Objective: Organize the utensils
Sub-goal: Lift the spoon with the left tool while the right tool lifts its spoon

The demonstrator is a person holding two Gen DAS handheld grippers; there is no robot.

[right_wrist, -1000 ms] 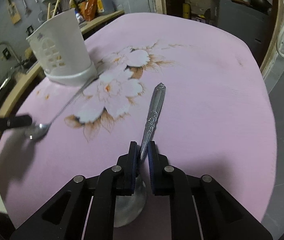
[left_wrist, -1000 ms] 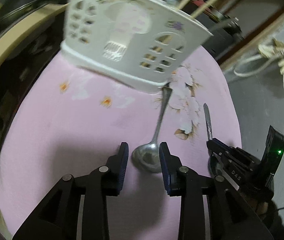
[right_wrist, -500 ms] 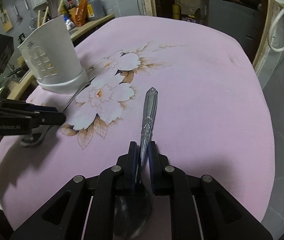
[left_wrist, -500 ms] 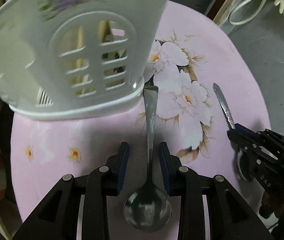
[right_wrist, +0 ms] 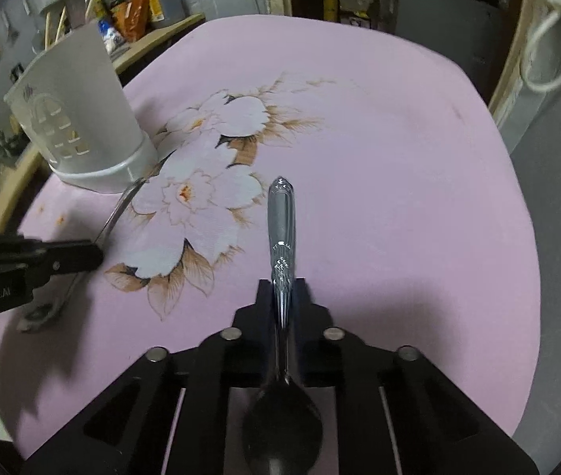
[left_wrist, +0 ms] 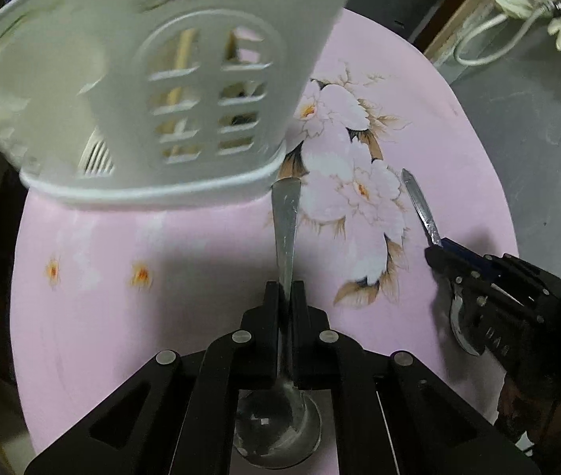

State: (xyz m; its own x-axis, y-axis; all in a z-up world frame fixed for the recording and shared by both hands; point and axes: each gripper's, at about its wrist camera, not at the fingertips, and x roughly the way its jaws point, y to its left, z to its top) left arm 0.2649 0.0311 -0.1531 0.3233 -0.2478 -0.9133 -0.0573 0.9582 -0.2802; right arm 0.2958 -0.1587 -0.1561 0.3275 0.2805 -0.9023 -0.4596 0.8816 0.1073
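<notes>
My left gripper (left_wrist: 285,291) is shut on the neck of a plain steel spoon (left_wrist: 286,221); its bowl lies under the gripper body and its handle tip reaches the base of the white perforated utensil holder (left_wrist: 154,91), which has chopsticks inside. My right gripper (right_wrist: 283,289) is shut on a patterned steel spoon (right_wrist: 280,221), handle pointing forward over the pink cloth. The right gripper (left_wrist: 436,255) with its spoon handle (left_wrist: 419,204) shows at the right of the left wrist view. The left gripper (right_wrist: 96,251) shows at the left of the right wrist view, near the holder (right_wrist: 78,118).
The round table wears a pink cloth (right_wrist: 379,150) with a white flower print (right_wrist: 209,182). A wooden counter with bottles (right_wrist: 138,4) stands behind the holder. Grey floor and a white cable (left_wrist: 510,23) lie past the table's right edge.
My left gripper has moved forward along the plain spoon toward the holder and closed on its neck. My right gripper keeps its grip on the patterned spoon and has shifted slightly.
</notes>
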